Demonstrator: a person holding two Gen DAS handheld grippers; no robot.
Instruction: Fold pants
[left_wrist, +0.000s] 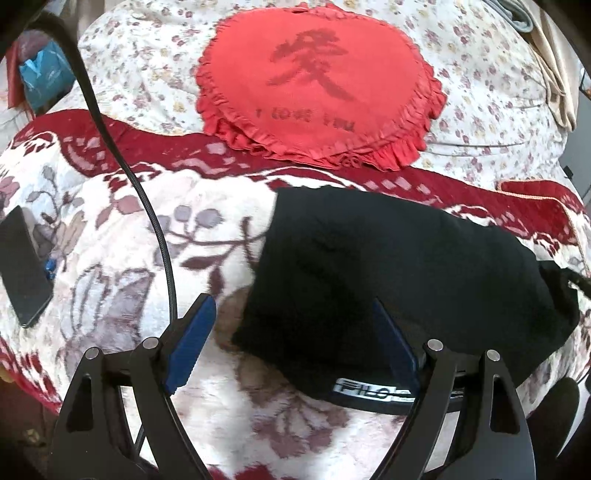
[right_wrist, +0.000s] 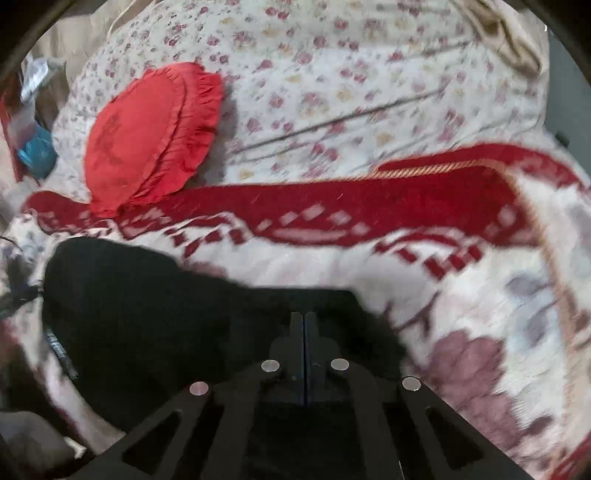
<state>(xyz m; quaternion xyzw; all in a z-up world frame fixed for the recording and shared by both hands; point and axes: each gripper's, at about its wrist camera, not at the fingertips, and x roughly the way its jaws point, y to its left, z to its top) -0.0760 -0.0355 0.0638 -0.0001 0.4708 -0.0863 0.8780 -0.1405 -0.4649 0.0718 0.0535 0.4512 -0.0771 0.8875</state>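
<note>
With the right gripper (right_wrist: 303, 325) pressed together over the black pants (left_wrist: 388, 273) (whether it pinches cloth is unclear) and the left gripper (left_wrist: 295, 332) gaping, the folder should smooth each fold flat before releasing.

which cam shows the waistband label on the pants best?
Left wrist: the silver label is sharp at the near edge of the black pants. Right wrist shows only a blurred black mass of the pants; no label is visible there.

Soft, even daylight; the right wrist view is motion-blurred, the left sharper, both fisheye-warped with dark corners.
</note>
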